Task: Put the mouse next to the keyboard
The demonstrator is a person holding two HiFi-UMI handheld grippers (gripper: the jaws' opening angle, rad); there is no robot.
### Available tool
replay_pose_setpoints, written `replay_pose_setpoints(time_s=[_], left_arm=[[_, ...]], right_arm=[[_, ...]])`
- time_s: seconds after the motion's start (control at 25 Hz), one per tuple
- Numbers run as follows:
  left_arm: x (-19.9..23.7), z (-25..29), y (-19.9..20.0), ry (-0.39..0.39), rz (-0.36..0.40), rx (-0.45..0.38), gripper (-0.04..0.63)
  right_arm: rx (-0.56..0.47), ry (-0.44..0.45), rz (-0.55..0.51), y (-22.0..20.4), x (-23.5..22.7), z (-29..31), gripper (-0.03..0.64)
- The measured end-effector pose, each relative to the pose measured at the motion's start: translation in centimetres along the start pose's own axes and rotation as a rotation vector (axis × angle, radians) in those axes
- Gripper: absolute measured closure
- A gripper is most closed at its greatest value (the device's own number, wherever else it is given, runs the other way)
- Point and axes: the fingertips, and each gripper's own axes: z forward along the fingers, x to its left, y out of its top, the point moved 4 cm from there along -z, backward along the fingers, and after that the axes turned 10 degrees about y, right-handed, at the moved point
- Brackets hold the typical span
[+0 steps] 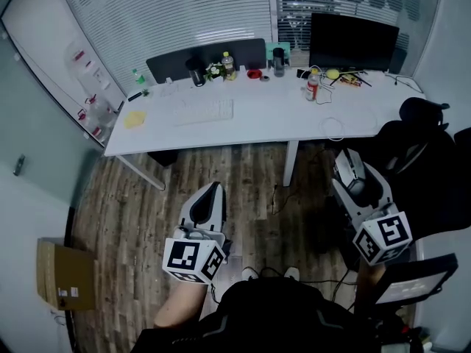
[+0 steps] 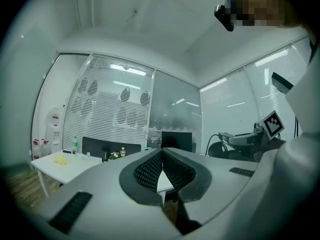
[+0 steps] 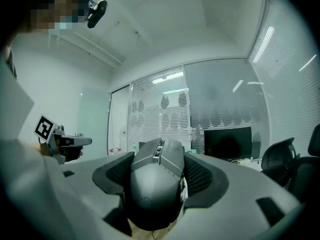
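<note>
A grey computer mouse (image 3: 156,184) sits between the jaws of my right gripper (image 3: 159,176), which is shut on it; in the head view the mouse (image 1: 352,175) shows at the right gripper (image 1: 353,179), held over the floor in front of the desk. The white keyboard (image 1: 204,112) lies on the white desk (image 1: 257,120), left of centre. My left gripper (image 1: 208,197) hangs over the wooden floor with its jaws shut and nothing between them; in its own view the left gripper (image 2: 161,165) points toward the desk.
On the desk stand a black monitor (image 1: 353,41), bottles (image 1: 228,65), a cup (image 1: 196,72), a yellow cloth (image 1: 135,119) and a white cable loop (image 1: 335,127). A black office chair (image 1: 419,134) stands at the right. A cardboard box (image 1: 62,276) sits on the floor at the left.
</note>
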Motion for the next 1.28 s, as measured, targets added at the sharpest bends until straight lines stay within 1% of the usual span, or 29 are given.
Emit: replay_pose_setpoints(time_s=[0.12,0.32,0.52,0.72,0.84,1.04,1.12,1.2,1.28], left_arm=[[1.4,-0.3,0.4,0.013,-0.011,0.0,0.565],[4.8,-1.4,-0.1,0.034,-0.024,-0.013,0.565],[8.5,-2.0,-0.1,0.048,-0.039,-0.026,0.565],[11.4,-2.3,-0.6,0.041,-0.044,-0.023,0.565],[12.7,-2.4,-0.7,0.048,-0.049,-0.027,0.565],[14.8,-1.4,-0.8,0.077,-0.068,-0.033,0.565],[15.7,-0.8,-0.8,0.091,-0.089,-0.031,0.565],[16.7,0.2,-0.9,0.106,-0.11,-0.028,0.565],[17.6,1.7,-0.7,0.124,-0.102,-0.024,0.565]], right_arm=[[0.004,0.004,-0.009,0.4,0.7,1.0,0.313],[0.0,-0.002,0.009,0.1,2.8,2.8,0.313],[-0.005,0.009,-0.013,0.6,5.2,5.2,0.313],[-0.006,-0.006,-0.016,0.5,6.9,7.3,0.313],[-0.005,0.002,-0.014,0.7,7.7,8.5,0.313],[-0.008,0.023,-0.023,1.1,7.7,11.4,0.313],[-0.017,0.034,-0.021,1.3,7.5,12.9,0.313],[-0.026,0.04,-0.015,1.4,6.8,14.5,0.313],[-0.039,0.045,-0.003,1.4,5.6,16.4,0.313]])
